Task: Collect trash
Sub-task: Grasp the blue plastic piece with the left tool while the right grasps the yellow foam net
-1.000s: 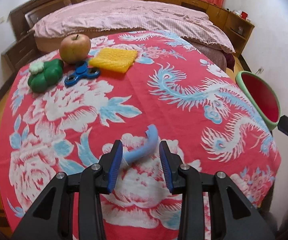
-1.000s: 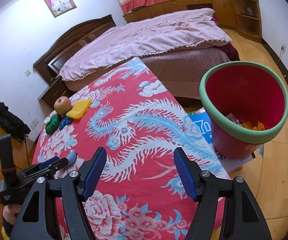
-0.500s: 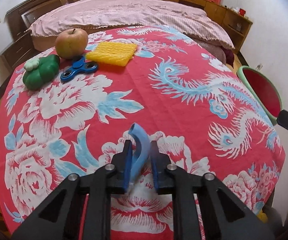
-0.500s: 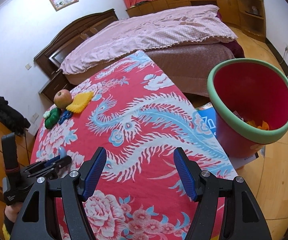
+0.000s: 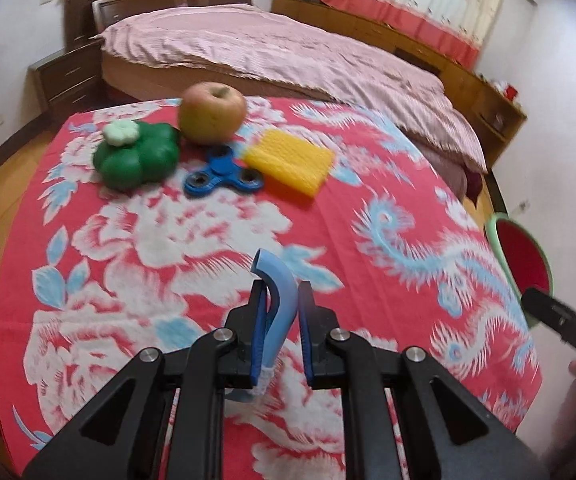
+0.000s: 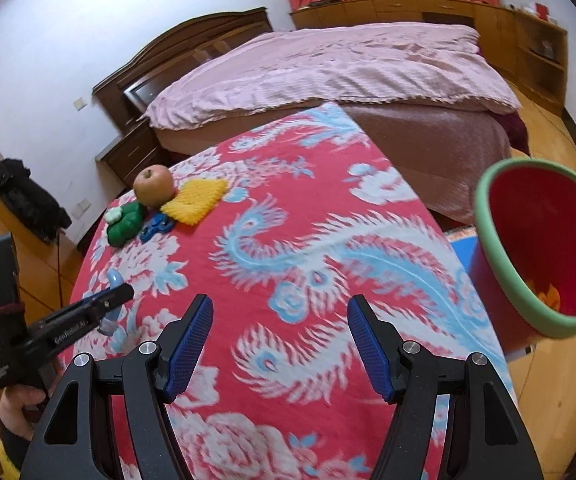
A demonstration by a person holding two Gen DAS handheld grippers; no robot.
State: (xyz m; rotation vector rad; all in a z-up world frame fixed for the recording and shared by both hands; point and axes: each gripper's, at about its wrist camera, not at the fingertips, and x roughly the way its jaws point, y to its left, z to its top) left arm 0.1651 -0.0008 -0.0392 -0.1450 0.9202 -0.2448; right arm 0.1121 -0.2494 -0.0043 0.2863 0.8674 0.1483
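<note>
the left claw (image 5: 280, 322) sits at the bottom centre of its own view, clamped tight on a curved light blue plastic piece (image 5: 277, 292) whose upper end sticks up above the pads and whose lower end hangs below them, over the red flowered surface (image 5: 207, 240). in the upper left of that frame a cluster lies close together: an apple (image 5: 212, 112), a green clover-shaped toy (image 5: 137, 156) with a small white clover on top, a blue fidget spinner (image 5: 223, 174) and a yellow mesh pad (image 5: 290, 162), the spinner touching the pad's edge. all of these lie well apart from the claw, and open cloth lies between them. at the right edge a sliver of the red bin (image 5: 522, 256) with its green rim shows beyond the surface's edge, and a black part of the other tool cuts in just below it. a bed with a pink cover fills the top of the frame.

the right claw (image 6: 279, 344) stands wide open at the bottom centre of its view, with nothing between the pads. this view shows what the other cannot: the whole mouth of the bin (image 6: 500, 280) at the right, standing on the wooden floor beside the surface, with orange scraps at its bottom. at the lower left it also shows the left claw from the side, the blue piece (image 6: 112, 280) poking out above and below its tips, and a hand (image 6: 17, 408) on the handle. the same cluster appears small in the left middle.
</note>
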